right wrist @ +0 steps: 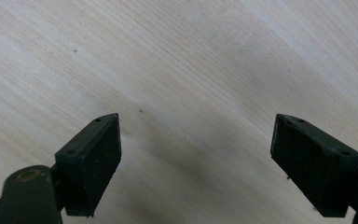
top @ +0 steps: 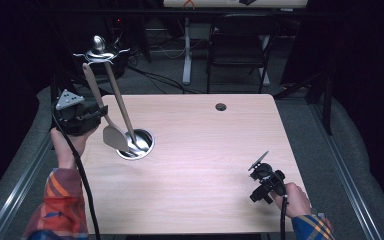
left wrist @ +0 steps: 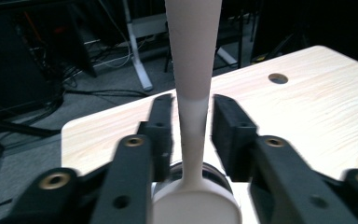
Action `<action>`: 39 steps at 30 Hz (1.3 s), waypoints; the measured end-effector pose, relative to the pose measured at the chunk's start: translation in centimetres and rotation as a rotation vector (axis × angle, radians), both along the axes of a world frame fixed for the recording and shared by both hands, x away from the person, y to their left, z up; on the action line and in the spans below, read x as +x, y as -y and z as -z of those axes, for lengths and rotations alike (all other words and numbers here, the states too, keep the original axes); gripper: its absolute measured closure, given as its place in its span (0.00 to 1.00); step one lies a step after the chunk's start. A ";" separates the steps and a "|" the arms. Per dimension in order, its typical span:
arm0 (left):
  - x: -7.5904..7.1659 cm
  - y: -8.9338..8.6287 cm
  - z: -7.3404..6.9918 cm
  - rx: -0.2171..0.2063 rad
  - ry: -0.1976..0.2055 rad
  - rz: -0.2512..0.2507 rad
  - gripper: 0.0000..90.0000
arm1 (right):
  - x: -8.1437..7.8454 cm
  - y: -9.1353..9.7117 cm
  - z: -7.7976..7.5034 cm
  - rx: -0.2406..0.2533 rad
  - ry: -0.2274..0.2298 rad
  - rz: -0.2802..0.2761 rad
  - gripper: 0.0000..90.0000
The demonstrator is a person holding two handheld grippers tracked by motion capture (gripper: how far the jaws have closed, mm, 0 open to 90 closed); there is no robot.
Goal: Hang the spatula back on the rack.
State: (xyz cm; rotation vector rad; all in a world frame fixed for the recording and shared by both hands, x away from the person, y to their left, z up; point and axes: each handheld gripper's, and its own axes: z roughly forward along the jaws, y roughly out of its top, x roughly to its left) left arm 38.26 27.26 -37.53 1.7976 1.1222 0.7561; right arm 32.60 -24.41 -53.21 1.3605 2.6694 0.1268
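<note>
Your left gripper [left wrist: 193,128] has its pads either side of the wooden spatula's [left wrist: 193,70] thin neck, and there's a visible sliver of air on both sides, so the jaws are apart, not pinching it. In the high view the spatula [top: 100,107] leans with its blade down at the rim of the metal cup [top: 142,145], handle sticking up and back, next to a second wooden utensil [top: 120,102] standing in the same cup. So right now the cup is what's carrying it.

Handling-wise it looks light, stiff and smooth, so it probably won't flex but could swivel or slide in the pads. If you regrip, I'd go for the neck just above the blade or a bit higher where the handle widens. Watch the cup too, it seems light enough to tip if you lever the handle sideways.

Your right gripper [right wrist: 196,163] hovers wide open over bare table [right wrist: 191,56], well apart from everything, near your edge [top: 266,184].
</note>
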 end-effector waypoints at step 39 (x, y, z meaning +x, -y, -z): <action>-3.1 3.4 1.5 0.152 -0.144 -0.033 0.00 | -0.3 -0.1 0.0 0.025 0.013 0.001 0.17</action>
